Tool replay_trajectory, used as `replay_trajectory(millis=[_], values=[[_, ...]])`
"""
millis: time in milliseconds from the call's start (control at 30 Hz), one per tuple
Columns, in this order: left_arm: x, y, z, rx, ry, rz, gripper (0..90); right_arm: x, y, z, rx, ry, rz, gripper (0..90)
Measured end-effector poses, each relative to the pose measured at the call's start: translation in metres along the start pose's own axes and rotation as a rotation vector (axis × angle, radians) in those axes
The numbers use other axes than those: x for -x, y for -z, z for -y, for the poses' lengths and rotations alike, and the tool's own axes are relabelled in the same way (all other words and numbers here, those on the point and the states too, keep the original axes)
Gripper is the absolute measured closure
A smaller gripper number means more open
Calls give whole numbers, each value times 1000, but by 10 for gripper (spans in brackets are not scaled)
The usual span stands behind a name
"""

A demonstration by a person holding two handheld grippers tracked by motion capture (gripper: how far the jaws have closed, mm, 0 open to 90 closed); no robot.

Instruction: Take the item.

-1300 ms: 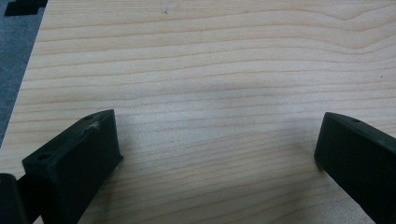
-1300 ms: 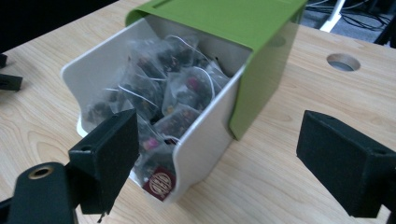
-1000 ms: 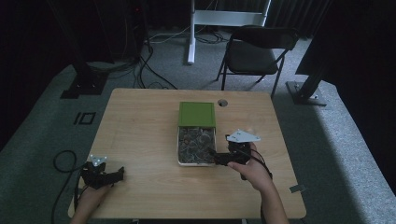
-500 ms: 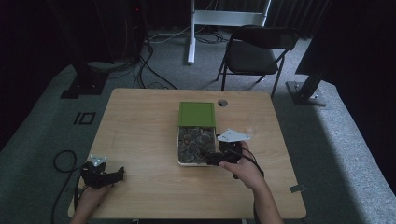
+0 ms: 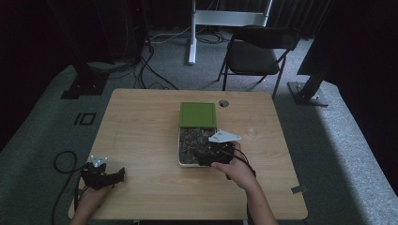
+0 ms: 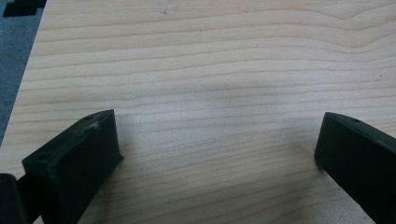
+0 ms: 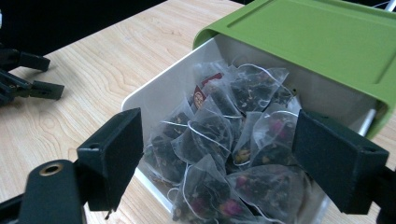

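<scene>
The right gripper [image 5: 212, 154] hangs over the near end of a white box [image 7: 154, 91] at the middle of the wooden table [image 5: 141, 122], its jaws spread wide with nothing between them. In the right gripper view those jaws straddle a heap of clear pyramid tea bags [image 7: 219, 140] filled with dark leaves and bits of pink petal; the bags crowd the box right up to its rim. A green lid [image 5: 197, 114] covers the far part of the box, slid back so the near part lies open.

Well apart, at the near left corner of the table, the left gripper [image 5: 104, 177] sits low over bare wood, its jaws also wide open and empty.
</scene>
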State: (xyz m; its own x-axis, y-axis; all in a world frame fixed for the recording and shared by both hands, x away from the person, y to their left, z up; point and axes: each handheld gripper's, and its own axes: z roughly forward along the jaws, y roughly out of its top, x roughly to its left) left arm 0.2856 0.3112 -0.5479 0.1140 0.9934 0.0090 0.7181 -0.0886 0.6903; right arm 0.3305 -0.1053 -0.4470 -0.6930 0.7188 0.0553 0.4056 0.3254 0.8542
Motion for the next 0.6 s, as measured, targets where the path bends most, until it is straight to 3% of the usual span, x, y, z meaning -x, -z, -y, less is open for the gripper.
replay_trajectory(millis=[333, 600], values=[[0, 0, 0, -2, -2, 0, 5, -10, -15, -3, -4, -5, 7, 200], [0, 0, 0, -2, -2, 0, 5, -15, -26, -2, -9, -7, 44, 225]])
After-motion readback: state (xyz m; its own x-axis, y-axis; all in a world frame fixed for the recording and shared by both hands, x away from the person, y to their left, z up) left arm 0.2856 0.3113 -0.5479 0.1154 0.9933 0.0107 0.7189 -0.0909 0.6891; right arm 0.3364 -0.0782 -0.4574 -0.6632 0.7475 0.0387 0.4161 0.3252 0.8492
